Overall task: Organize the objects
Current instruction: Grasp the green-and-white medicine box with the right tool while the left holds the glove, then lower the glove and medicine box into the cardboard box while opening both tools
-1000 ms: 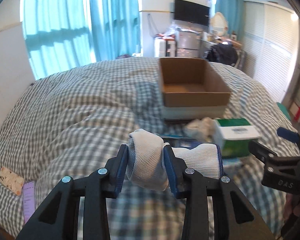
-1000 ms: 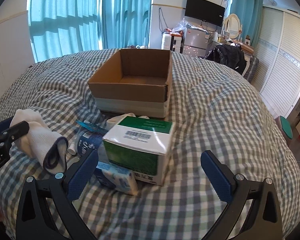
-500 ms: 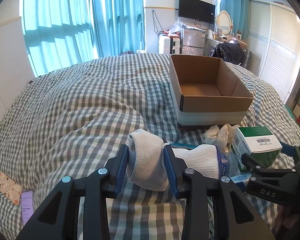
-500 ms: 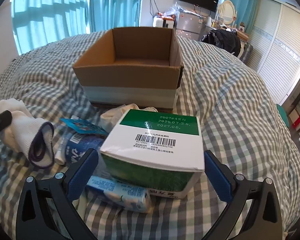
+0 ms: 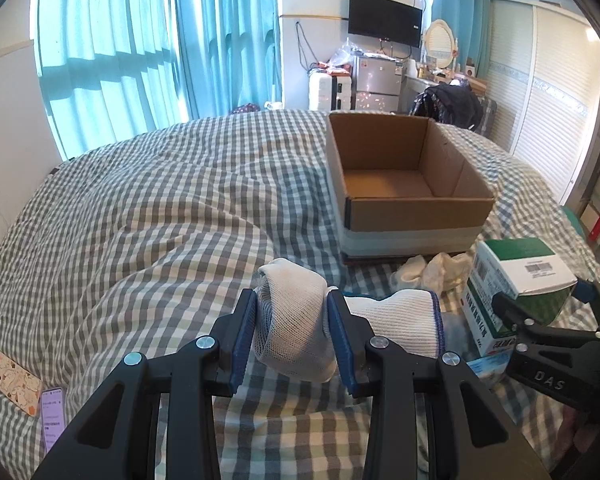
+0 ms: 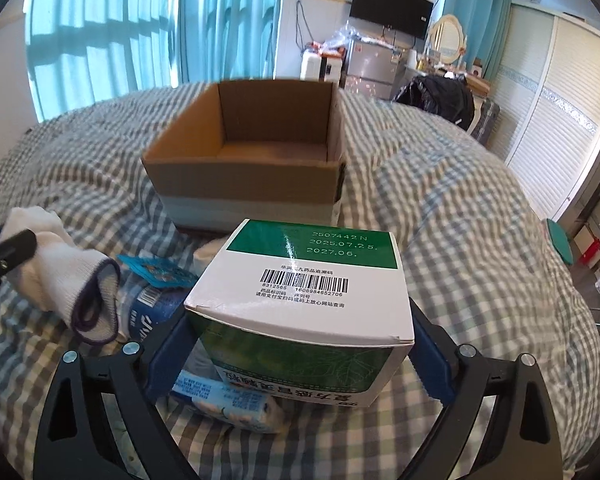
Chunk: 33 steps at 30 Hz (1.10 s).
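Now left gripper (image 5: 292, 336) clamps white glove (image 5: 296, 320) just above bed; right gripper (image 6: 288, 356) pads hug green medicine box (image 6: 304, 300), pinch looks firm; next lift both into cardboard box (image 5: 416, 204)

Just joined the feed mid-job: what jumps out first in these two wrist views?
The green-and-white medicine box fills the right wrist view, sitting between the right tongs with its barcode facing up. Beyond it, the open cardboard box stands empty on the checked bedspread. In the left wrist view, the left tongs are clamped on a white knit glove.
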Each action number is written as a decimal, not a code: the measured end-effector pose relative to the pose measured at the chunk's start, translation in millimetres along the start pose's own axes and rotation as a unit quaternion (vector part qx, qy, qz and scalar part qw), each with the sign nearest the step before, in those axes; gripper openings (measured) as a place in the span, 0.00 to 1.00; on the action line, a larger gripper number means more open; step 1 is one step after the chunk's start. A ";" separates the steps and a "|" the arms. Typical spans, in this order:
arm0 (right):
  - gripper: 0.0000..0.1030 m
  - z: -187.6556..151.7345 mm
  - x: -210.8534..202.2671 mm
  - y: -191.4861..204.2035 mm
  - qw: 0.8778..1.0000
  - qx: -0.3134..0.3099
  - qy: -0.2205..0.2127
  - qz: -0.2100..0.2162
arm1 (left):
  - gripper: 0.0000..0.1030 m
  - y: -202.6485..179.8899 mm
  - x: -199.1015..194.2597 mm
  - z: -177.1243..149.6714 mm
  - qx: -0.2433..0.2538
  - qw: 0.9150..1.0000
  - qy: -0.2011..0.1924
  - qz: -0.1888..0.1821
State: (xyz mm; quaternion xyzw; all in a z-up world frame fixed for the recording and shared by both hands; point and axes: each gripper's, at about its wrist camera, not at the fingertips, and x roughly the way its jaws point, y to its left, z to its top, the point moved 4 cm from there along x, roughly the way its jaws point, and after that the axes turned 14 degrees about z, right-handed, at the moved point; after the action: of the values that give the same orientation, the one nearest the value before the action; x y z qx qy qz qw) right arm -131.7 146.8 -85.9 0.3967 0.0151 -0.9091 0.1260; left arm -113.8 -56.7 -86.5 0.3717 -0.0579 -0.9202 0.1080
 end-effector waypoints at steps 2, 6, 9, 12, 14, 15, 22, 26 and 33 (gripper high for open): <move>0.92 7.1 -14.0 0.5 1.000 -0.005 -0.011 0.005 | 0.36 -1.2 -9.3 6.0 0.003 1.000 -0.007 -0.002; 0.92 31.3 -47.3 5.5 0.998 -0.028 -0.038 0.034 | 0.36 -4.0 -35.2 28.6 0.008 0.999 -0.026 -0.018; 0.92 55.2 -77.8 6.7 0.996 -0.044 -0.062 0.054 | 0.36 -6.3 -57.5 54.3 0.020 0.998 -0.055 -0.013; 0.92 84.0 -108.1 6.9 0.991 -0.058 -0.088 0.081 | 0.36 -9.2 -72.6 78.7 0.021 0.997 -0.073 -0.021; 0.92 100.8 -123.0 7.7 0.988 -0.070 -0.103 0.087 | 0.36 -10.9 -78.5 95.4 0.020 0.996 -0.082 -0.027; 0.92 109.8 -129.5 8.2 0.987 -0.077 -0.109 0.089 | 0.36 -12.9 -80.3 103.8 0.022 0.996 -0.086 -0.029; 0.92 171.9 -138.0 10.2 0.980 -0.103 -0.136 0.104 | 0.36 -33.2 -59.9 161.4 0.027 0.994 -0.095 -0.040; 0.92 200.2 -107.9 4.7 0.981 -0.102 -0.127 0.108 | 0.36 -46.2 -33.6 179.1 0.035 0.995 -0.086 -0.044; 0.92 234.3 -21.4 -19.4 0.986 -0.070 -0.093 0.121 | 0.36 -79.7 40.7 188.5 0.053 0.996 -0.052 -0.057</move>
State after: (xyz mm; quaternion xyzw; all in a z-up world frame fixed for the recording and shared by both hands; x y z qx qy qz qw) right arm -290.5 140.4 88.7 0.2995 0.0187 -0.9167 0.2638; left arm -286.1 15.7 6.4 0.3314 -0.0907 -0.9386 0.0323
